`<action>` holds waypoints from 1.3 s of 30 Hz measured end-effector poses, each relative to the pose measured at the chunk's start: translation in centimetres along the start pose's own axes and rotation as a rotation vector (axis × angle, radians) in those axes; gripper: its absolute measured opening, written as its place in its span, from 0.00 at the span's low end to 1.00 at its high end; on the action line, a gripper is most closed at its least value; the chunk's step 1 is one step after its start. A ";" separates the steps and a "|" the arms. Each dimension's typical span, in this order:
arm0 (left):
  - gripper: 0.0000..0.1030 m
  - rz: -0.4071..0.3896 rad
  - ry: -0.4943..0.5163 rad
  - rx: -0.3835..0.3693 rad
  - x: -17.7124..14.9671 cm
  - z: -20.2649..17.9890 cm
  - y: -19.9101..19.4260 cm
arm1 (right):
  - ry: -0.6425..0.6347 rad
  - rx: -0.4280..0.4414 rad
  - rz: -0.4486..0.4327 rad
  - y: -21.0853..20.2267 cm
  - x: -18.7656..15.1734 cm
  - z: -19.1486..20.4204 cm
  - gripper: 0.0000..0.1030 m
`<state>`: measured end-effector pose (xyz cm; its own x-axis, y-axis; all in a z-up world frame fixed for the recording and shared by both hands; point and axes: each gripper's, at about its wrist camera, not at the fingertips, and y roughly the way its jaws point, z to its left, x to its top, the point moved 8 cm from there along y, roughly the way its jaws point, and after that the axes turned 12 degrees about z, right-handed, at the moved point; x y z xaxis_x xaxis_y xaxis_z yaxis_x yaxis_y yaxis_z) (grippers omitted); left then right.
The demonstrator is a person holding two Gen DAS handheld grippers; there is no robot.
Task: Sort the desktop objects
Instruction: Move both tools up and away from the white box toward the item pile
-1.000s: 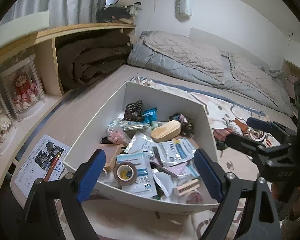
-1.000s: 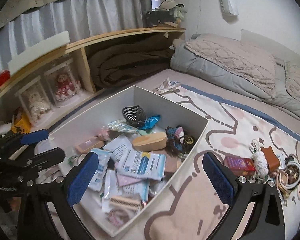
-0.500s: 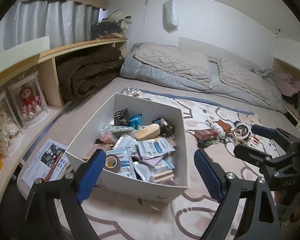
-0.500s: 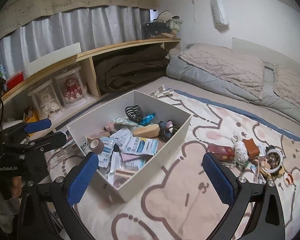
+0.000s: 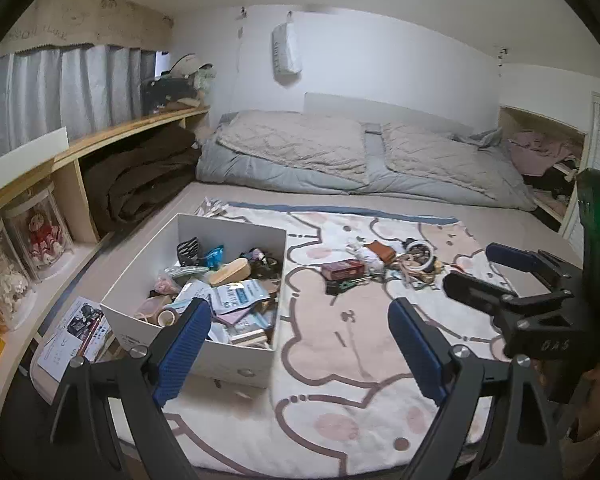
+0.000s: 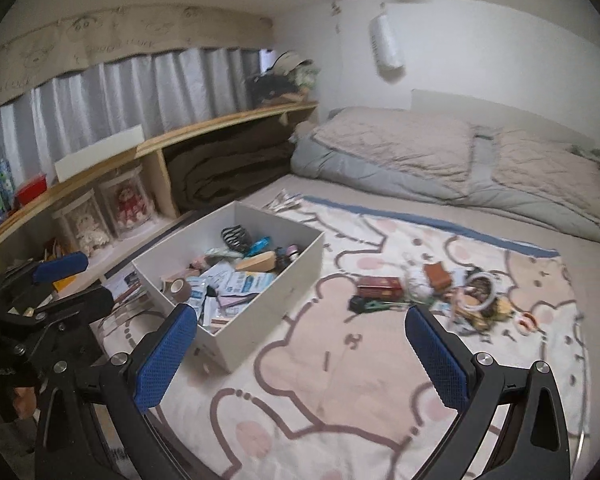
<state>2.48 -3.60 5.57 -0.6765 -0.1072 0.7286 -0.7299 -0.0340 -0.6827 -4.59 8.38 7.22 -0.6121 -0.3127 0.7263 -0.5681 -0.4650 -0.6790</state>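
Observation:
A white box [image 5: 236, 354] [image 6: 268, 320] full of packets, a tape roll, a black hair claw and a wooden piece sits on the bear-print blanket [image 5: 340, 360] [image 6: 340, 380]. To its right lies a loose pile: a red box [image 5: 342, 269] [image 6: 379, 286], a brown pouch [image 6: 437, 275], a white ring [image 5: 420, 256] [image 6: 480, 292] and small bits. My left gripper [image 5: 300, 350] is open and empty, held back from the box's near right corner. My right gripper [image 6: 300, 358] is open and empty, held back between the box and the pile.
A wooden shelf [image 5: 100, 140] along the left holds a brown blanket and doll cases [image 5: 40, 236]. Papers [image 5: 72, 332] lie left of the box. A grey duvet and pillows [image 5: 360, 160] fill the back. The right gripper's body shows in the left wrist view [image 5: 520, 300].
Both grippers have pulled back and up from the box, so the whole blanket and the loose pile now show. Both stay open and empty.

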 end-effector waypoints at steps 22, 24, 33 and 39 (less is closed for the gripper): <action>0.93 -0.039 0.036 0.005 -2.6 -8.9 -5.7 | 0.119 -0.092 0.028 -9.0 -7.7 -7.4 1.00; 0.93 -0.033 0.045 -0.014 -2.3 -10.0 -5.4 | 0.127 -0.120 0.024 -9.7 -8.2 -8.4 1.00; 0.93 -0.025 0.110 -0.069 0.6 -13.7 -3.9 | 0.225 -0.144 0.018 -11.5 -8.9 -12.0 1.00; 0.93 -0.019 0.144 -0.102 2.7 -15.3 -0.5 | 0.295 -0.188 0.048 -10.0 -8.4 -15.5 1.00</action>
<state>-0.51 11.30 8.75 -0.6640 0.0360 0.7468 -0.7440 0.0668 -0.6648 -2.28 28.54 6.26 -0.7574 -0.0650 0.6497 -0.6095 -0.2864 -0.7392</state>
